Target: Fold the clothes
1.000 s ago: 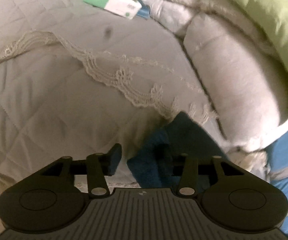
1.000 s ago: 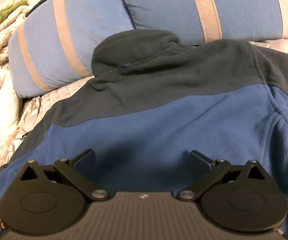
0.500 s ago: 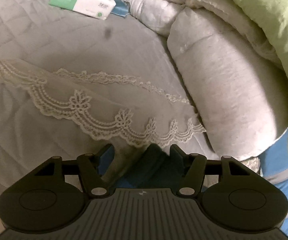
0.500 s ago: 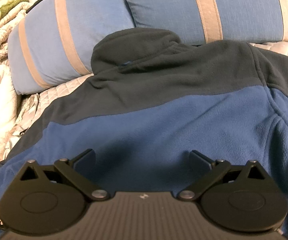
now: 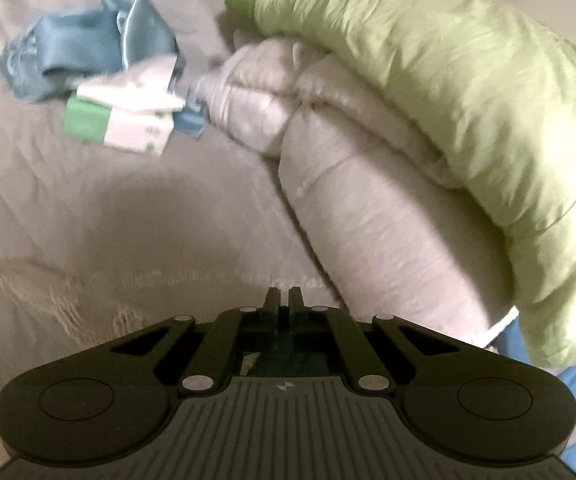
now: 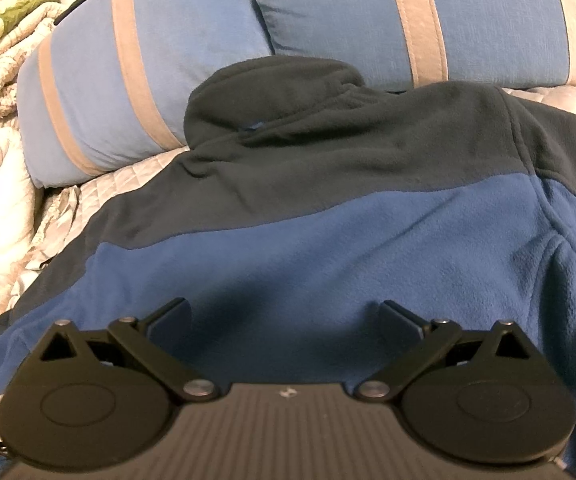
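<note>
A fleece jacket (image 6: pixel 328 240), blue with a dark grey yoke and collar (image 6: pixel 271 92), lies spread on the bed in the right wrist view. My right gripper (image 6: pixel 285 316) hovers over its blue body, open, with nothing between the fingers. In the left wrist view my left gripper (image 5: pixel 283 300) is shut. A fold of the blue fleece (image 5: pixel 288 360) shows just behind the closed fingertips, pinched between them and lifted above the quilted bedspread (image 5: pixel 87 208). The rest of the jacket is hidden below that gripper.
A rolled white duvet (image 5: pixel 368 220) under a green blanket (image 5: pixel 468 100) lies right of my left gripper. A green-and-white tissue pack (image 5: pixel 119 120) and a light blue satin cloth (image 5: pixel 79 52) sit further off. Two blue striped pillows (image 6: pixel 135 80) (image 6: pixel 408 12) lie behind the jacket.
My left gripper closed on the blue fleece edge and rose, so the lace trim dropped low and the far bedding came into view. The right gripper stayed still and open.
</note>
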A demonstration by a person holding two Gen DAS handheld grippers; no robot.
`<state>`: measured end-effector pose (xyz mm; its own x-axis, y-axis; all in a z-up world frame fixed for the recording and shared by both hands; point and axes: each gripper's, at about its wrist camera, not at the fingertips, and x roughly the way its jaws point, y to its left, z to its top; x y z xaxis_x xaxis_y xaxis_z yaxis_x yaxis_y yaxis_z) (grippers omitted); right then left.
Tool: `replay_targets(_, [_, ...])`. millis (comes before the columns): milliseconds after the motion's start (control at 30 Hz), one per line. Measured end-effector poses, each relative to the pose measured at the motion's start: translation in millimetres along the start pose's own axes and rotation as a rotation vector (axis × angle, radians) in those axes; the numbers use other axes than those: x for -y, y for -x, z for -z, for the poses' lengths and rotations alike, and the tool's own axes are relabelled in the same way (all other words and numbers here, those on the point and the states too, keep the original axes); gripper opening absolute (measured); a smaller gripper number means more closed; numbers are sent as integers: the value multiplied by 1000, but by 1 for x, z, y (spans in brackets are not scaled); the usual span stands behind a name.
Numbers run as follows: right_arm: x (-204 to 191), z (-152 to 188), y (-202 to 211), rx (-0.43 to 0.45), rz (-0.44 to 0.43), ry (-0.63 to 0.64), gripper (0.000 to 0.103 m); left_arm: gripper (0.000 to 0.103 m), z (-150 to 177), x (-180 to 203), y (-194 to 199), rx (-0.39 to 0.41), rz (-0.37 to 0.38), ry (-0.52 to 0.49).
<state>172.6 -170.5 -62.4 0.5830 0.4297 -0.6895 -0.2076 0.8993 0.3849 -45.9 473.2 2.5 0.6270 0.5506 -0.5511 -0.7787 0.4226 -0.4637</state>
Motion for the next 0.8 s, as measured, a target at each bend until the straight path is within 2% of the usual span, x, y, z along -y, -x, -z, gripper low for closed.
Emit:
replay_targets(133, [-1,-1,1,3,-6,-3,103,3,-7,-1,2,31,-35,19])
replay_targets(200, [-1,-2,1,3,-12,-5,103,7,-11,-2,5,69,-59,17])
replay_targets(300, [-1,-2,3,6,-20,-3,103,23,-12,6,10,77,-41,-11])
replay_targets(367, [-2,-2,4,7,-25,-1,103,45,-11,14,15,81,-23,-37])
replay_targets(467, [-2,-2,5,9,-32,-1,103,57,-7,31,23,87,8,-91])
replay_targets(533, [-2,-2,6,15,-37,0,103,64,5,53,28,99,26,-168])
replay_targets(567, [-2,-2,7,19,-38,0,103,68,14,67,31,118,27,-231])
replay_targets(633, [-2,-2,8,25,-35,-1,103,70,37,98,41,154,36,-391])
replay_targets(733, [-1,-2,8,31,-18,-6,103,72,72,141,58,164,141,-584])
replay_targets(800, [-1,-2,9,44,-3,-4,103,76,92,170,70,158,220,-666])
